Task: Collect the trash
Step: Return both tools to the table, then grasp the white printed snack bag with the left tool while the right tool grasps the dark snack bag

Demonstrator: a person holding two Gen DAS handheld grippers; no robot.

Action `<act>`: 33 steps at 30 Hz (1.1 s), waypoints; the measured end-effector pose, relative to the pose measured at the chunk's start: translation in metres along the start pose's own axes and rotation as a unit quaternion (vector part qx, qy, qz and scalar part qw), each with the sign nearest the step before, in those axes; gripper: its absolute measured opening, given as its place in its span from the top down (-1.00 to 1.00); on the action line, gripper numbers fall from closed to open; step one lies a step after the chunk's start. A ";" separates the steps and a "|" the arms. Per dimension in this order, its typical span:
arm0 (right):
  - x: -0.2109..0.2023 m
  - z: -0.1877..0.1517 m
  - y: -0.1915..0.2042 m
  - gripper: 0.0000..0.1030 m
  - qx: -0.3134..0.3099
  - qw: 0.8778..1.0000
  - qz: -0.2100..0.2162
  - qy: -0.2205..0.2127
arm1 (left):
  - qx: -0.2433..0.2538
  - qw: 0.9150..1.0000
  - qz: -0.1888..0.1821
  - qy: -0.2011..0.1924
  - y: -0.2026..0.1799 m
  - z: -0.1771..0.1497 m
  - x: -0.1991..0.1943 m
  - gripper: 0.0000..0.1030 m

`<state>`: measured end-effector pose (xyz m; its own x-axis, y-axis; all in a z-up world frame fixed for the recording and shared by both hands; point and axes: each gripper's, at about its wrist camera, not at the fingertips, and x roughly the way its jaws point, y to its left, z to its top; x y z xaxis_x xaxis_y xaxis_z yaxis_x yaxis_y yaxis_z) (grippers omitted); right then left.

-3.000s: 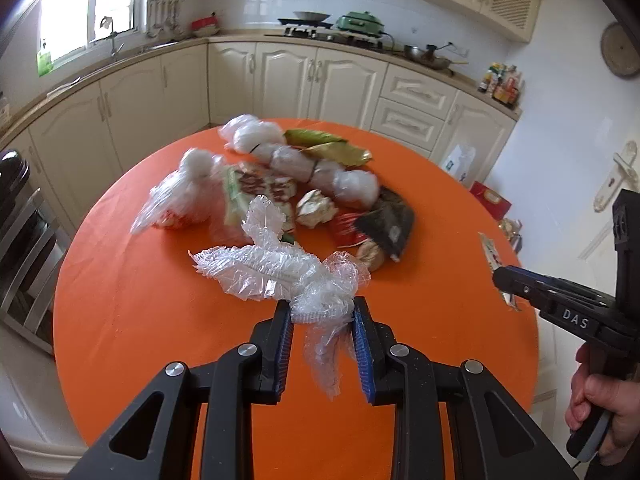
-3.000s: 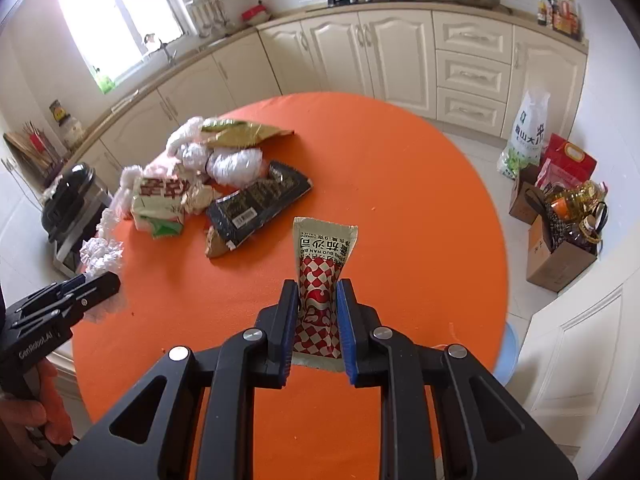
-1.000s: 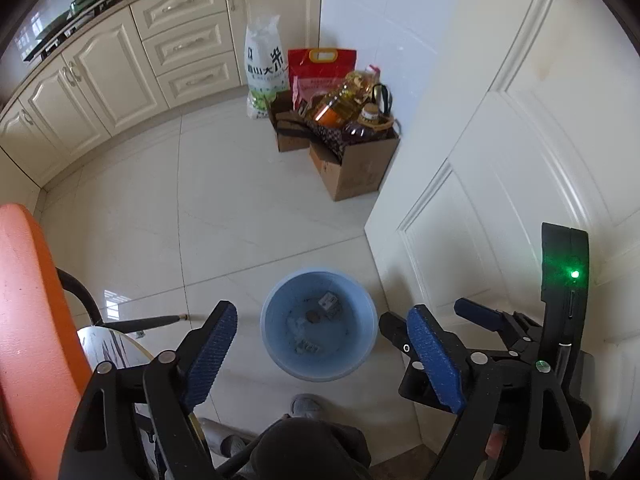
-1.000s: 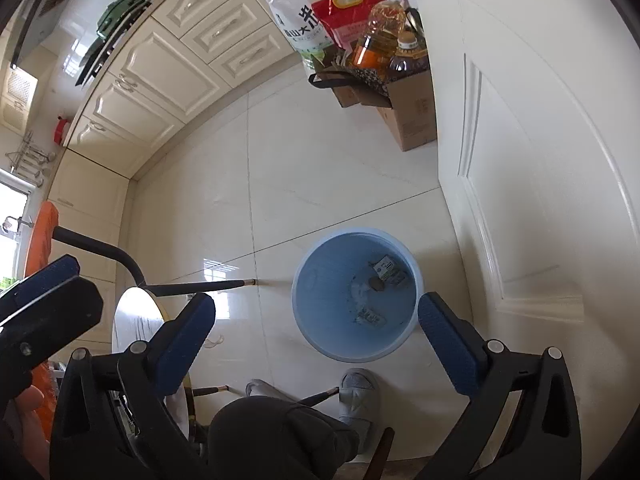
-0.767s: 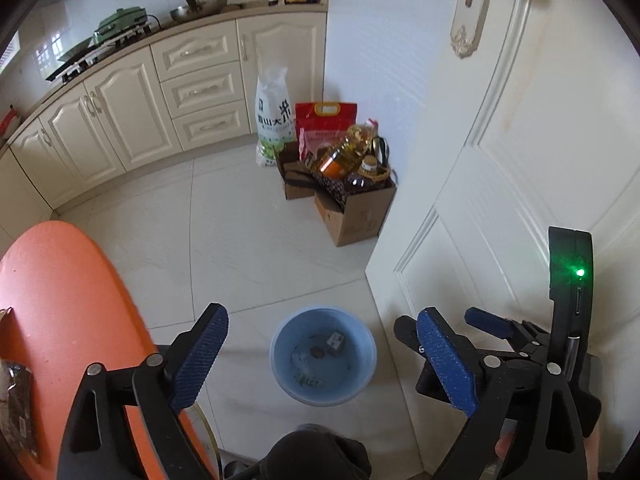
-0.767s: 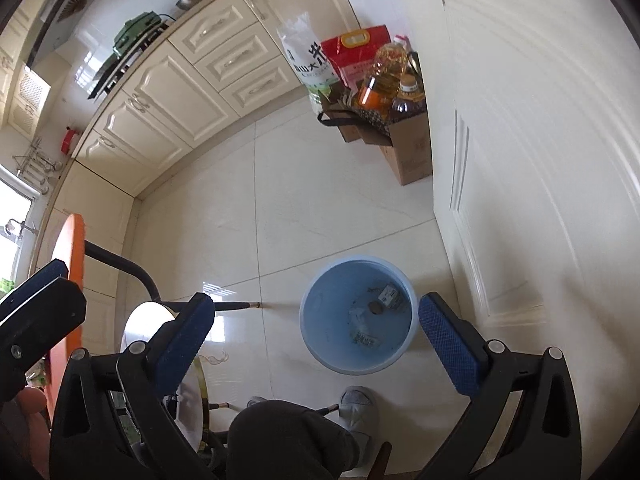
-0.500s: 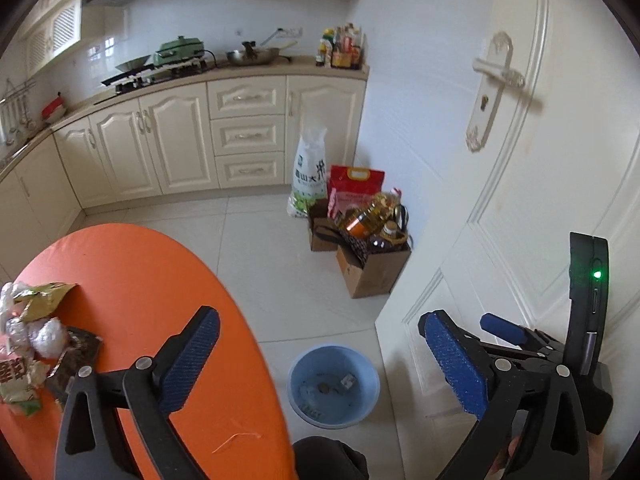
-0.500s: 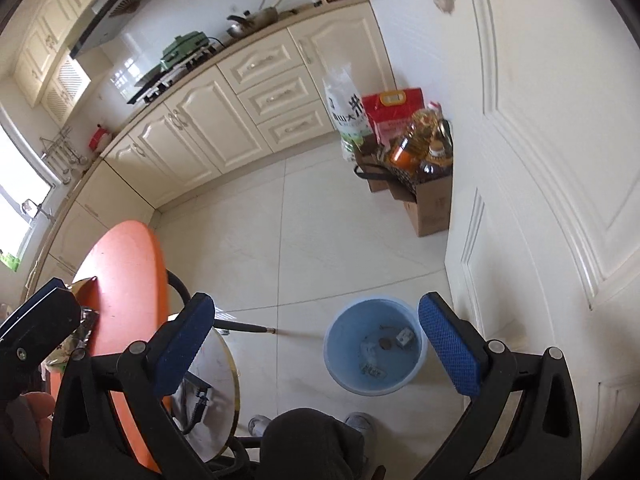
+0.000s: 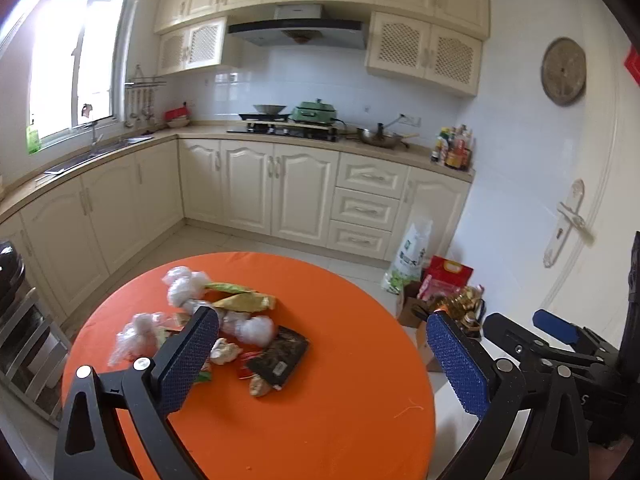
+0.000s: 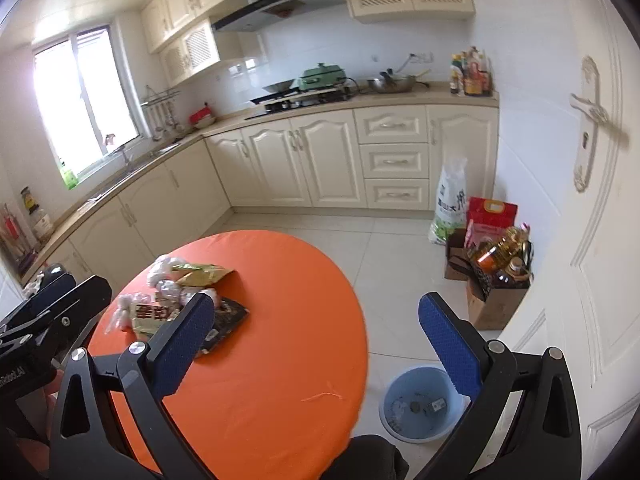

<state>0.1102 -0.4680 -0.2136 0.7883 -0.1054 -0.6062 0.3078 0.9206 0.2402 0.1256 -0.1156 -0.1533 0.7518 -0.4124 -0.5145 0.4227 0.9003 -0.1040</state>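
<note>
I hold the left gripper [image 9: 320, 354] and the right gripper [image 10: 314, 338] with jaws spread wide and nothing between the pads, ready for the next pickup. The trash pile [image 9: 224, 332] lies ahead of and just left of both on the orange table [image 9: 320, 420]; the blue bin [image 10: 418, 408] sits on the floor below the right gripper's right finger, beside the table, so drops are short

Trash pile [image 9: 224, 332] on the far left part of the round table [image 9: 320, 420]. Bin [image 10: 420, 408] on the floor right of the table, just beside the door [image 10: 580, 240]. Cardboard box [image 10: 494, 300] farther back along the door. Cabinets [image 9: 280, 192] behind the table.
</note>
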 end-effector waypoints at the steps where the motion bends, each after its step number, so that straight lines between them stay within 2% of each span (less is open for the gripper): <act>1: -0.002 0.001 0.012 -1.00 -0.011 1.000 0.007 -0.004 | -0.010 1.000 0.011 -0.006 0.008 -0.006 -0.010 -0.99; 5: -0.015 0.002 0.066 -1.00 -0.051 0.998 0.038 -0.023 | -0.036 0.998 0.047 -0.025 0.039 -0.026 -0.046 -0.99; 9: -0.031 0.002 0.107 -1.00 -0.082 0.993 0.071 -0.052 | -0.045 0.994 0.090 -0.048 0.050 -0.048 -0.077 -0.99; 12: -0.039 0.001 0.131 -1.00 -0.106 0.988 0.083 -0.072 | -0.050 0.991 0.112 -0.055 0.046 -0.070 -0.097 -0.99; 15: -0.035 -0.002 0.145 -1.00 -0.118 0.986 0.092 -0.067 | -0.050 0.989 0.130 -0.048 0.034 -0.087 -0.103 -0.99; 18: -0.019 -0.009 0.148 -1.00 -0.125 0.987 0.086 -0.044 | -0.056 0.989 0.136 -0.029 0.025 -0.105 -0.102 -0.99; 23: 0.020 -0.024 0.144 -1.00 -0.124 0.989 0.077 0.009 | -0.066 0.988 0.138 0.008 0.021 -0.109 -0.081 -0.99; 32: 0.114 -0.044 0.135 -1.00 -0.121 0.985 0.054 0.111 | -0.072 0.986 0.133 0.076 0.018 -0.093 -0.017 -0.98; 33: 0.124 -0.046 0.133 -1.00 -0.121 0.984 0.052 0.120 | -0.073 0.985 0.131 0.083 0.023 -0.076 -0.003 -0.98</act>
<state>0.2242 -0.3410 -0.2921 0.6513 0.0596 -0.7565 0.0737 0.9872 0.1412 0.0944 -0.0825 -0.2190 0.7276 -0.1463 -0.6702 0.1396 0.9881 -0.0642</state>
